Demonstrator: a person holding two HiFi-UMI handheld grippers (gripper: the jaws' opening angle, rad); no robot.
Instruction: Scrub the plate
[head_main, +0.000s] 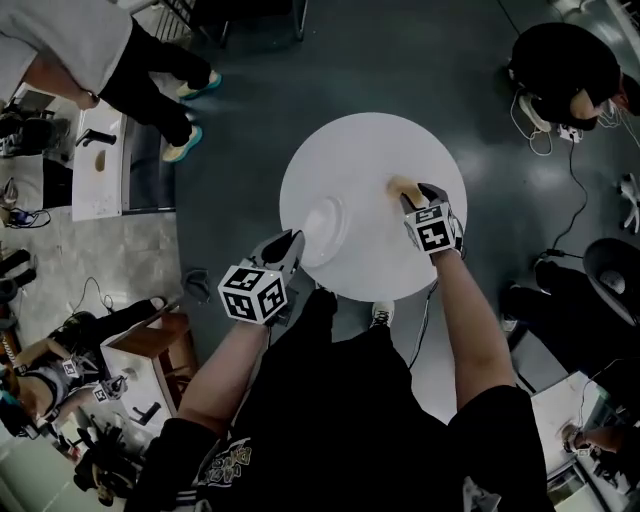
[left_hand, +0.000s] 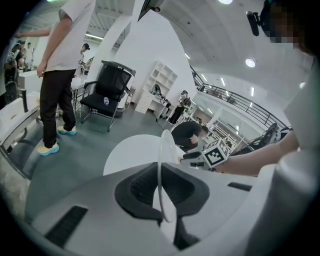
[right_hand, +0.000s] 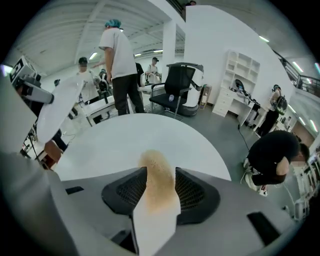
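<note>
At the near-left edge of the round white table (head_main: 370, 150), the thin white plate (head_main: 325, 228) is pinched in the left gripper (head_main: 290, 243), tan sponge (right_hand: 157, 175) loose in the wide-open right gripper (head_main: 417, 200), scrubbing likely unfinished.

Gripper bodies are covering the lower ends of the plate and the sponge.
In the left gripper view the plate (left_hand: 161, 150) is showing only edge-on, its lower rim sinking behind the body of the left gripper (left_hand: 162, 187). In the right gripper view the sponge (right_hand: 156, 162) is losing its lower end behind the right gripper (right_hand: 160, 175). In the head view the marker cube (head_main: 252, 292) is masking the left gripper's jaws, and a bystander (head_main: 90, 50) is being cropped by the top edge.
</note>
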